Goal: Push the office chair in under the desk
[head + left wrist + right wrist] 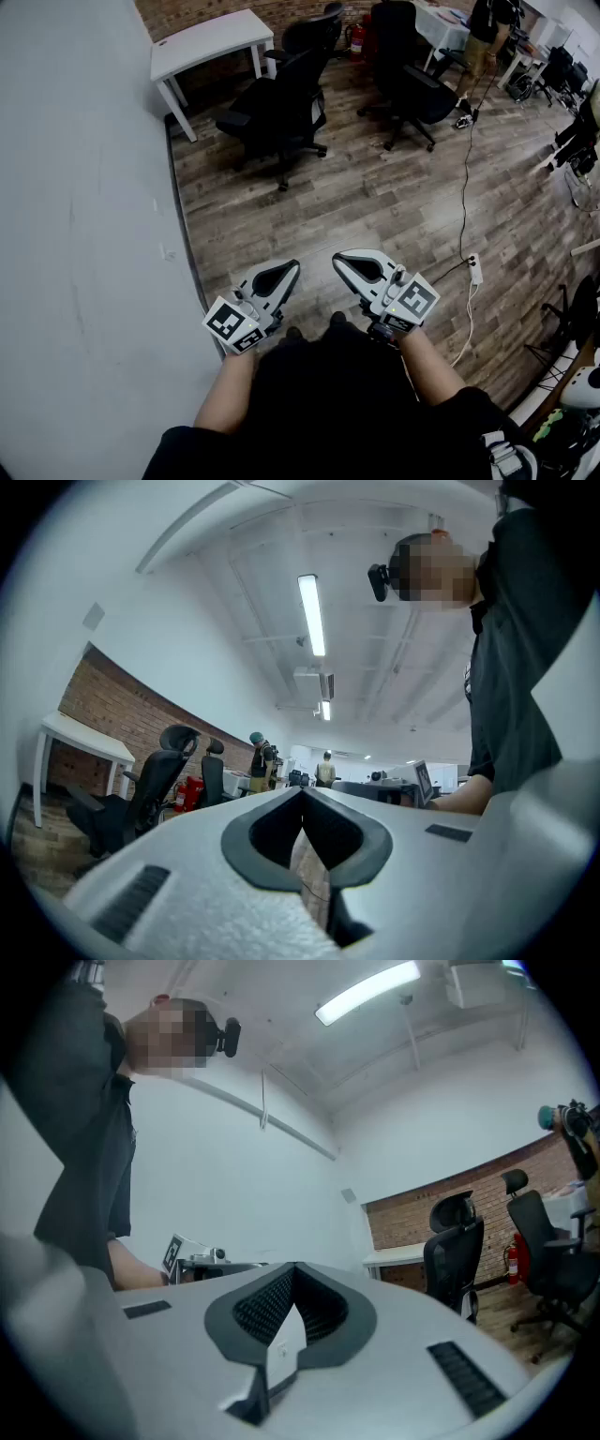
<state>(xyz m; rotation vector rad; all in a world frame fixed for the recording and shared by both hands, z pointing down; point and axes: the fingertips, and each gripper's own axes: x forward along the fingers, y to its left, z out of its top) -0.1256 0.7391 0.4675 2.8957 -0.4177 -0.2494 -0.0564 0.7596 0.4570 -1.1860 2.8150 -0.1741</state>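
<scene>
A black office chair (277,105) stands on the wood floor just right of a white desk (208,41) that sits against the brick wall at the far end. The same chair (141,794) and desk (80,738) show at the left of the left gripper view, and chair (457,1249) and desk (405,1257) again in the right gripper view. My left gripper (292,265) and right gripper (339,256) are held close to my body, far from the chair, both shut with nothing between their jaws and tilted upward.
A second black chair (408,80) stands to the right, near another white table (441,23). A person (486,42) stands at the back right. A black cable and a white power strip (474,269) lie on the floor at right. A grey wall (84,234) runs along the left.
</scene>
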